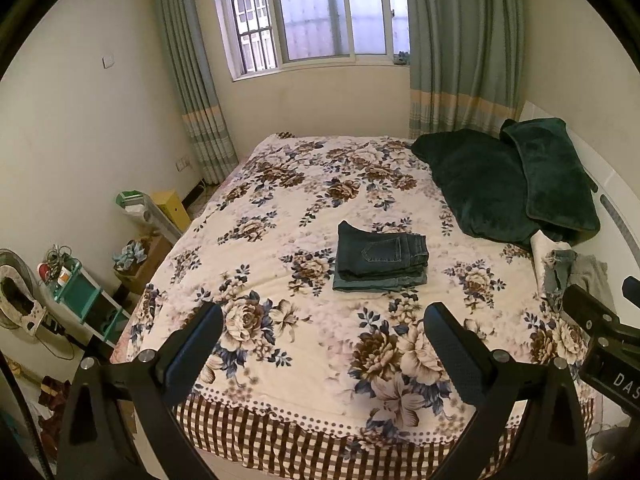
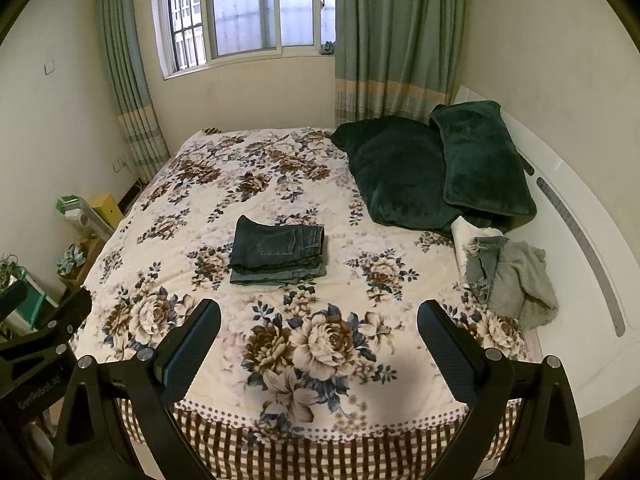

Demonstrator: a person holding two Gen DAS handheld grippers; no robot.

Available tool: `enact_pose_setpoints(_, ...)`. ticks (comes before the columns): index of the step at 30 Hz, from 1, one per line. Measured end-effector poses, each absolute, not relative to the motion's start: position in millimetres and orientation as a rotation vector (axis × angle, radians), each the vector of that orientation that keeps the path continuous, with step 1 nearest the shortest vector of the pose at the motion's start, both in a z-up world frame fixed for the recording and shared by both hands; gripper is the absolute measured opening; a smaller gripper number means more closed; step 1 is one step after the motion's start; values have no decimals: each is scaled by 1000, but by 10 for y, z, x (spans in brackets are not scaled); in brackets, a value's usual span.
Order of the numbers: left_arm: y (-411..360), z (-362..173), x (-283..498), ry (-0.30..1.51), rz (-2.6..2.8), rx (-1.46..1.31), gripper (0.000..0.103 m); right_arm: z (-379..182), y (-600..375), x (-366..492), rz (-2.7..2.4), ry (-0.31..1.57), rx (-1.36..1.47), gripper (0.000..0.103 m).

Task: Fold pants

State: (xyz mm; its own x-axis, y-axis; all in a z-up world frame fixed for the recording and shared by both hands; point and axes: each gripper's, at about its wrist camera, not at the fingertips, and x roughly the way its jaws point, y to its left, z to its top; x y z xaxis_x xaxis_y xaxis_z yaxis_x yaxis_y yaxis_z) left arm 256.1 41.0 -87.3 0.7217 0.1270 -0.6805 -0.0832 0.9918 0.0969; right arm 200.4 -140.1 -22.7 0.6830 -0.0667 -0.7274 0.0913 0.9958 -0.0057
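Pants (image 1: 381, 256) lie folded; lower layers mostly hidden beneath.

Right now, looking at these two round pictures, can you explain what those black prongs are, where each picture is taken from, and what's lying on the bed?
The black prongs are handheld grippers; a person holds one in each hand, each with a wide-angle camera looking along its fingers. One picture comes from the left gripper, the other from the right gripper. Both are open and hold nothing, poised over the near end of the bed. On the floral bedspread lie folded jeans, dark green pillows by the headboard, and a crumpled pile of clothes at the right edge.
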Motion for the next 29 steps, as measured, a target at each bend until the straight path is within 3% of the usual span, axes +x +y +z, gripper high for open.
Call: enact_pose_setpoints(29, 425, -766, 2615, 735, 85, 69, 103, -246, -1391, 1978, -90, 809, 32, 101)
